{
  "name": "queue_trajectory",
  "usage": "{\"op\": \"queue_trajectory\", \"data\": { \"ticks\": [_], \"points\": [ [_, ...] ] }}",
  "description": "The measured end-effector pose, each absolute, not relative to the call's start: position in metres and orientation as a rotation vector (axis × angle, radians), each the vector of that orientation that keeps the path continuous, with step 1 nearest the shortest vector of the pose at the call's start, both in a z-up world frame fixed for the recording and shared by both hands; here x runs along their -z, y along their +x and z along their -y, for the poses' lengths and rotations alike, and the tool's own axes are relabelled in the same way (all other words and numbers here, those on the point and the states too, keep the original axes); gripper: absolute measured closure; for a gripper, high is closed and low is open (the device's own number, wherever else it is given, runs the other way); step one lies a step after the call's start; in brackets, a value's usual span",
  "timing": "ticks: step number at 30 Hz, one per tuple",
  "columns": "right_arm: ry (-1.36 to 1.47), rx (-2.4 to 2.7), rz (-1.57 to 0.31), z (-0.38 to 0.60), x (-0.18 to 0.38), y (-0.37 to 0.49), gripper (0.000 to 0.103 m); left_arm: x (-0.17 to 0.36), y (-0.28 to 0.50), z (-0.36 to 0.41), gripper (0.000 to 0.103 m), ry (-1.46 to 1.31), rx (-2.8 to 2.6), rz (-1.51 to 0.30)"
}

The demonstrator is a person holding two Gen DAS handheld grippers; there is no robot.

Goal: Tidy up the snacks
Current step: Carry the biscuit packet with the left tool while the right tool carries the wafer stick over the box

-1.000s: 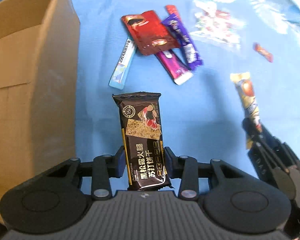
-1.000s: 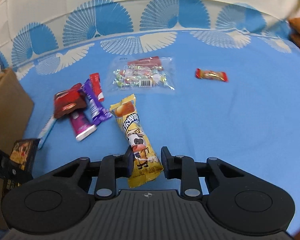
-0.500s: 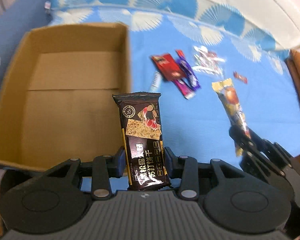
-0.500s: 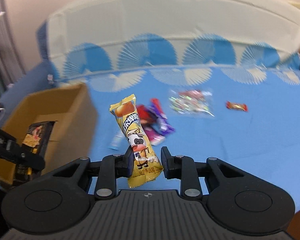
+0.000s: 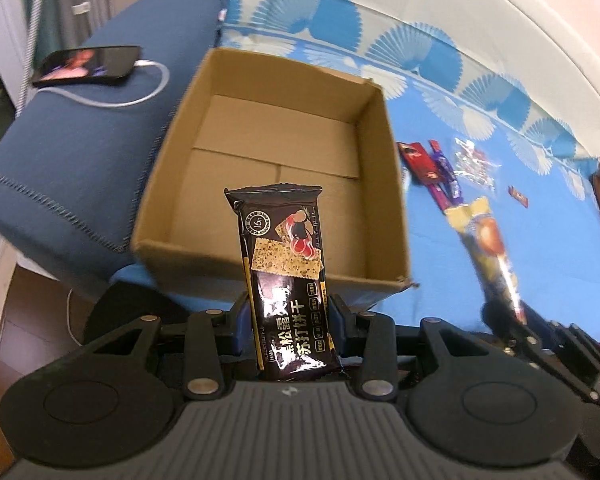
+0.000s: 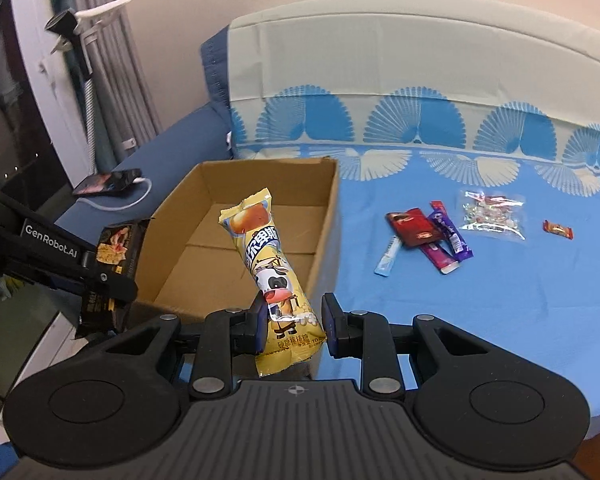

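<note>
Two grippers each carry a snack at the near edge of an open cardboard box (image 5: 384,168) that sits on a blue patterned sheet (image 6: 480,300). In the left wrist view, the left gripper (image 5: 291,326) pinches a black cracker packet (image 5: 286,276) by its lower end, the packet standing upright between the pads with its top over the box's near wall. The box interior shows only its bare bottom flaps. In the right wrist view, the right gripper (image 6: 291,322) is clamped on a yellow snack packet (image 6: 270,272) printed with a cartoon cow; the packet leans left, its top in front of the box opening. The left gripper shows there too, at the left beside the box's near corner. Well apart from the box, to the right on the sheet, lie a red packet (image 6: 414,226), a purple bar (image 6: 452,236), a magenta bar (image 6: 440,258), a light blue stick (image 6: 388,258), a clear bag of candies (image 6: 490,214) and a small red candy (image 6: 558,229). A phone (image 5: 88,66) on a white cable (image 5: 140,96) rests on dark blue upholstery left of the box.
</note>
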State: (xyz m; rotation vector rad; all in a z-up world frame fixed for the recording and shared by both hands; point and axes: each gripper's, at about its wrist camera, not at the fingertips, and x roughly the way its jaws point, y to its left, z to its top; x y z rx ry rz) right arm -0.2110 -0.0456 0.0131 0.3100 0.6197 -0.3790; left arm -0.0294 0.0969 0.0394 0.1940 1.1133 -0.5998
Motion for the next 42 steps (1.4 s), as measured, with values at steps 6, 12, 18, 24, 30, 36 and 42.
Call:
{"op": "queue_trajectory", "data": {
  "ticks": [6,12,18,24,30,36,42],
  "points": [
    [0.275,0.409,-0.612,0.018,-0.023,-0.216,0.074,-0.04,-0.027,-0.127,0.06,0.16,0.599,-1.106],
    [0.246,0.407,-0.617,0.006,-0.024,-0.215,0.074,-0.042,-0.025,-0.136,0.06,0.13,0.599,-1.096],
    [0.235,0.386,-0.619,0.011,-0.023,-0.209,0.074,-0.043,-0.025,-0.135,0.06,0.114,0.574,-1.096],
    [0.255,0.384,-0.628,0.017,-0.019,-0.207,0.074,-0.042,-0.024,-0.125,0.06,0.131,0.573,-1.097],
    [0.266,0.388,-0.634,0.022,-0.016,-0.201,0.074,-0.042,-0.019,-0.118,0.06,0.137,0.576,-1.097],
    [0.262,0.382,-0.643,0.026,-0.015,-0.192,0.074,-0.039,-0.011,-0.113,0.06,0.131,0.561,-1.103],
    [0.264,0.377,-0.664,0.03,-0.008,-0.18,0.074,-0.041,0.001,-0.105,0.06,0.124,0.558,-1.092]
  ]
}}
